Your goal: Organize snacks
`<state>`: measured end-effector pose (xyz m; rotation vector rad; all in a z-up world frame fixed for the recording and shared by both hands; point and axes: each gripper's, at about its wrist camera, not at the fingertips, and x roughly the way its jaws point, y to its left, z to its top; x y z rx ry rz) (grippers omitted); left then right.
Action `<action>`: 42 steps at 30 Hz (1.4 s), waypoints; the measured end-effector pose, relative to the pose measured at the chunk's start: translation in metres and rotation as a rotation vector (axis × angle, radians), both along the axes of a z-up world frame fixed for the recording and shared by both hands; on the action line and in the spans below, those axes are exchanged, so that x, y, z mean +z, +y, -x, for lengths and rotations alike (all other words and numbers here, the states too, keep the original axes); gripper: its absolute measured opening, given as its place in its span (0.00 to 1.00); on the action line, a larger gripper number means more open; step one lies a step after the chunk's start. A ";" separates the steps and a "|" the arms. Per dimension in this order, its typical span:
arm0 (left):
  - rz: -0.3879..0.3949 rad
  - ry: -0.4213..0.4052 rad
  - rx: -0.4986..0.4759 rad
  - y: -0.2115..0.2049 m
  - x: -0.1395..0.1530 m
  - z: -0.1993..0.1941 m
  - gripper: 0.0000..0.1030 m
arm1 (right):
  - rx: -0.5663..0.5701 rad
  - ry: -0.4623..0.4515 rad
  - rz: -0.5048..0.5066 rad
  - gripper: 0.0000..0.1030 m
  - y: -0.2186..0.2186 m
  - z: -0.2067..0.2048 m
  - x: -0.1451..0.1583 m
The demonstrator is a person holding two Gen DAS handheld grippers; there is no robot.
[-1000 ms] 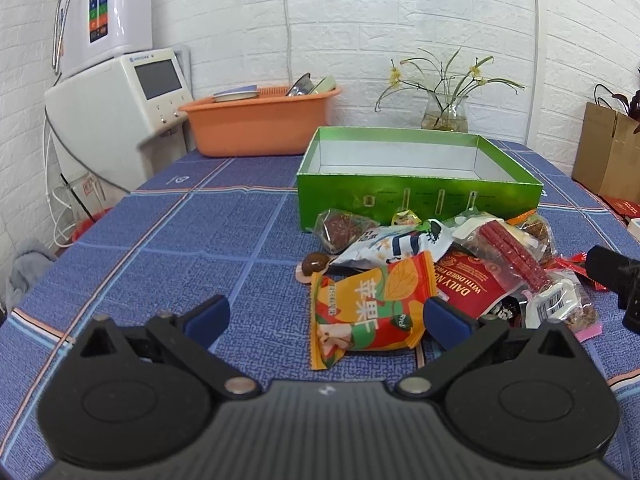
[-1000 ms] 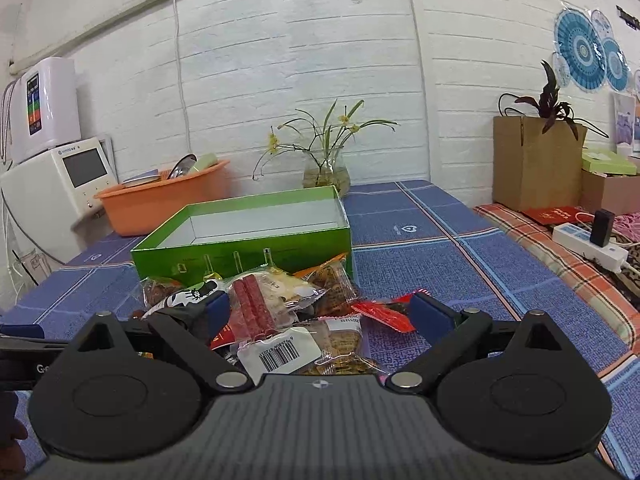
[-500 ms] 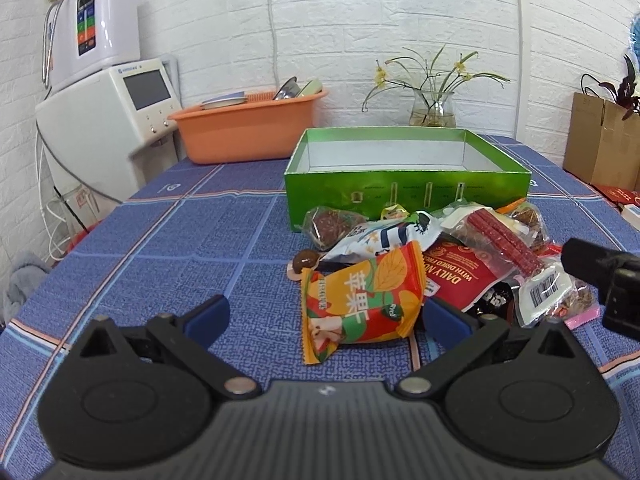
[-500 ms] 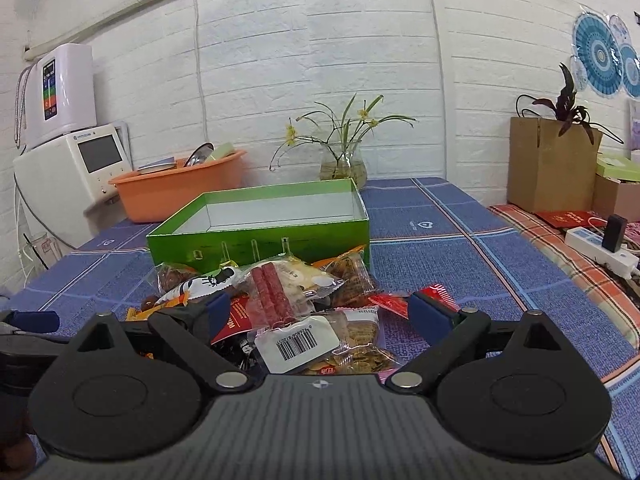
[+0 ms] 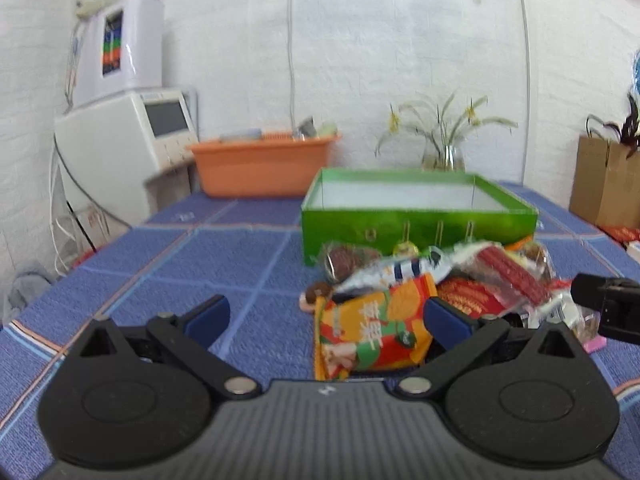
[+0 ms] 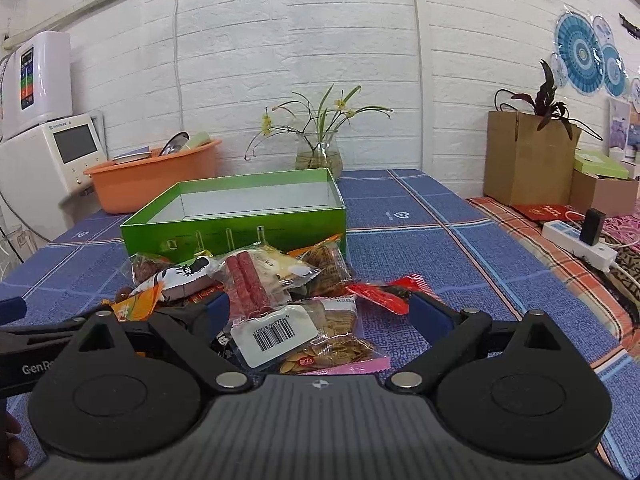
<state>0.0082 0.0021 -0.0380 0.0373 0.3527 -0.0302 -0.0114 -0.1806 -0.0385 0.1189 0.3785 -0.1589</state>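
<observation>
**Both grippers spread wide at the snack pile, nothing held**

Left gripper (image 5: 326,316) low over the blue checked tablecloth (image 5: 224,256), fingers wide apart, gripping nothing. Its right blue pad sits right at the edge of the orange-green snack packet (image 5: 370,336) with Chinese characters; contact can't be judged, view is motion-blurred. Left pad is over bare cloth.

Right gripper (image 6: 318,310) also wide apart, holding nothing. Between its fingers lie a clear bag of seeds (image 6: 332,340) with a white barcode label (image 6: 276,334), and just behind, a clear pack of red sausage sticks (image 6: 248,286).

Snack pile sits on the cloth directly in front of the green box (image 6: 240,228), some packets touching its front wall. Box is open with a white interior; no snacks visible inside it. Pile also has a silver-white pouch with dark print (image 6: 180,280), a red wrapper (image 6: 376,296) on the right side, and a red packet (image 5: 468,300) under the sausages.

Behind the box: orange plastic basin (image 6: 152,180) with dishes, glass vase with yellow flowers (image 6: 318,156), white appliance with screen (image 6: 52,160) at left. Brown paper bag with dark plant (image 6: 524,160) and white power strip (image 6: 576,244) at right.
</observation>
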 end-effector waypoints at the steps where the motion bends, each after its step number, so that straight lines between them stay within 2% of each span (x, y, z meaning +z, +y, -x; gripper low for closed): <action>1: 0.003 -0.017 -0.009 0.000 0.001 0.002 1.00 | -0.002 0.001 -0.002 1.00 -0.001 0.000 0.000; 3: 0.019 -0.002 -0.048 0.000 0.002 0.001 1.00 | -0.004 0.002 -0.005 1.00 -0.001 0.000 -0.001; 6: 0.055 0.070 -0.104 0.002 0.004 -0.006 1.00 | -0.001 0.000 -0.007 1.00 -0.001 0.001 -0.001; 9: 0.035 0.106 -0.086 0.001 0.002 -0.009 1.00 | -0.001 -0.002 -0.009 1.00 -0.002 0.001 -0.002; 11: -0.008 0.112 -0.073 -0.001 -0.001 -0.009 1.00 | 0.003 -0.015 -0.003 1.00 -0.002 0.002 -0.002; 14: -0.059 0.109 -0.076 0.001 -0.006 -0.009 1.00 | 0.022 -0.080 0.037 1.00 -0.005 0.008 0.000; 16: -0.053 0.111 -0.111 0.006 -0.008 -0.012 1.00 | 0.052 -0.133 0.086 1.00 -0.009 0.013 0.007; 20: -0.044 0.119 -0.143 0.012 -0.008 -0.029 1.00 | 0.149 -0.148 0.186 1.00 -0.013 0.005 0.022; 22: -0.064 0.119 -0.166 0.011 -0.009 -0.039 1.00 | 0.180 -0.124 0.214 1.00 -0.011 -0.008 0.026; 24: -0.092 0.141 -0.228 0.009 -0.012 -0.049 1.00 | 0.226 -0.072 0.218 1.00 -0.007 -0.026 0.027; 26: -0.111 0.158 -0.327 0.008 -0.015 -0.053 1.00 | 0.275 -0.025 0.189 1.00 -0.002 -0.043 0.021; 28: -0.130 0.139 -0.394 0.009 -0.019 -0.055 1.00 | 0.315 0.004 0.151 1.00 0.001 -0.054 0.013; 30: -0.143 0.120 -0.422 0.010 -0.023 -0.059 1.00 | 0.342 0.018 0.135 1.00 0.006 -0.061 0.005; 32: -0.128 0.136 -0.442 0.013 -0.024 -0.065 1.00 | 0.366 0.034 0.146 1.00 0.011 -0.066 -0.001; 33: -0.104 0.152 -0.477 0.017 -0.023 -0.067 1.00 | 0.388 0.054 0.155 0.91 0.014 -0.068 -0.003; 34: -0.079 0.171 -0.521 0.021 -0.022 -0.069 1.00 | 0.408 0.080 0.158 0.68 0.015 -0.072 -0.005; 37: -0.046 0.232 -0.663 0.030 -0.017 -0.075 1.00 | 0.418 0.132 0.178 0.67 0.016 -0.077 -0.010; 42: -0.220 0.155 -0.724 0.022 -0.011 -0.074 1.00 | 0.404 0.139 0.212 0.71 0.016 -0.075 -0.007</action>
